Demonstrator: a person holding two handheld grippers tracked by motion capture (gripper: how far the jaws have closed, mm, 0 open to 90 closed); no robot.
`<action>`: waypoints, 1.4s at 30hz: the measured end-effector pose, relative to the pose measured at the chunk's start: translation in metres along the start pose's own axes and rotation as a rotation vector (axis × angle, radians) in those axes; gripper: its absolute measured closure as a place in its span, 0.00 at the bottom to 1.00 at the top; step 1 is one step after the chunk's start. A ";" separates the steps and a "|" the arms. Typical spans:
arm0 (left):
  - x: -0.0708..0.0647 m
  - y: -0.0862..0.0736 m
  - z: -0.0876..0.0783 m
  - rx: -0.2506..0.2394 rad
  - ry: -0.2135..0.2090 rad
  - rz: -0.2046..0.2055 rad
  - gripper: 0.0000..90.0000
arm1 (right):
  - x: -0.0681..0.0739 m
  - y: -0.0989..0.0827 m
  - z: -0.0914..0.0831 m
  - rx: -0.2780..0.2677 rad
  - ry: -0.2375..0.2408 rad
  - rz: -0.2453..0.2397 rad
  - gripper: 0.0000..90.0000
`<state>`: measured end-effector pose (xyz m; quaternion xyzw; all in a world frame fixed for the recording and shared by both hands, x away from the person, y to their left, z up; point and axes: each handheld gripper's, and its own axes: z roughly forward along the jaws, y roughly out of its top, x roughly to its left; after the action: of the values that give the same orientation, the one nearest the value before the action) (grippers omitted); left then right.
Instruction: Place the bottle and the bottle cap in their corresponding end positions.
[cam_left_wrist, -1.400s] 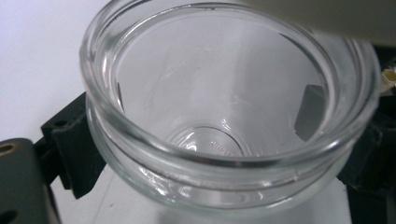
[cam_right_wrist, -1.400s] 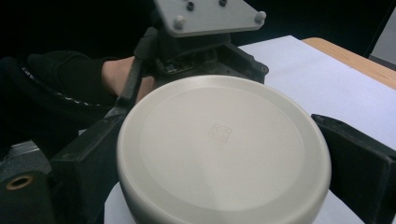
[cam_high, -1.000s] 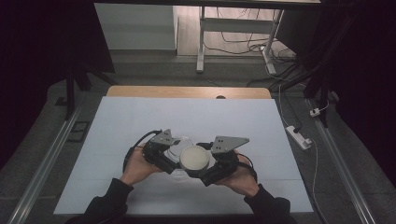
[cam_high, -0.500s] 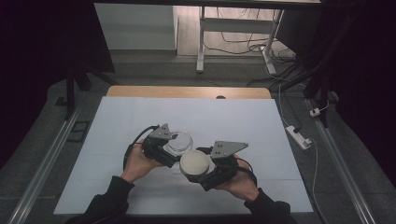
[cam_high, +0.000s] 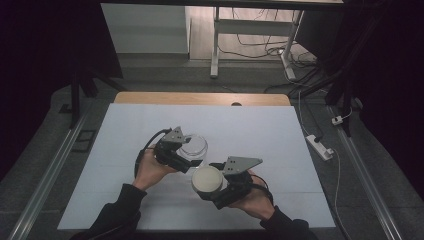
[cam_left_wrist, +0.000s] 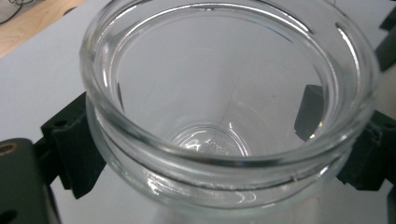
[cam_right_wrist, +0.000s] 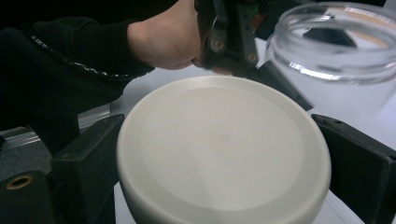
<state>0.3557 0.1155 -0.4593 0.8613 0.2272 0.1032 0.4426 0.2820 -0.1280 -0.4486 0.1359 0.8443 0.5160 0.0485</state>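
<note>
High view, nearest the person's edge of the white table (cam_high: 280, 135): the right gripper (cam_high: 218, 183) carries a round, cream-white plastic lid (cam_high: 207, 180), well apart from the jar mouth it belongs to. In the right gripper view the lid (cam_right_wrist: 224, 149) sits flat between the two black fingers (cam_right_wrist: 84, 154), which are clamped on its rim from either side.

Farther out, the left gripper (cam_high: 181, 152) holds a clear, round, wide-mouthed glass jar (cam_high: 193, 147) resting upright on the table. In the left gripper view the jar (cam_left_wrist: 229, 107) is empty, and the fingers (cam_left_wrist: 74, 149) press against its wall just under the thick rim, one on each side.

Judging from these positions, the lid is off and the two parts are separated. The risks I see lie in the grips. The lid is pinched only at its smooth edge, so a tilt of the wrist or a slackened squeeze could let it slip out and drop onto the table. Glass is slick against hard fingers; if the left hand lifts or twists the jar, it may rotate or slide in the grasp and tip.
</note>
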 end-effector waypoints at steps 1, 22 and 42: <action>0.001 0.001 0.000 0.000 0.002 0.002 0.08 | 0.000 0.000 0.000 0.000 0.000 0.000 0.08; 0.018 0.005 0.024 -0.011 0.041 -0.021 0.08 | 0.001 -0.028 0.017 0.056 -0.042 0.008 0.08; 0.026 0.003 0.040 -0.015 0.068 -0.028 0.08 | -0.001 -0.053 0.049 0.150 -0.051 -0.010 0.08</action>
<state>0.3951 0.0976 -0.4811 0.8508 0.2532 0.1281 0.4423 0.2847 -0.1093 -0.5186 0.1482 0.8798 0.4474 0.0625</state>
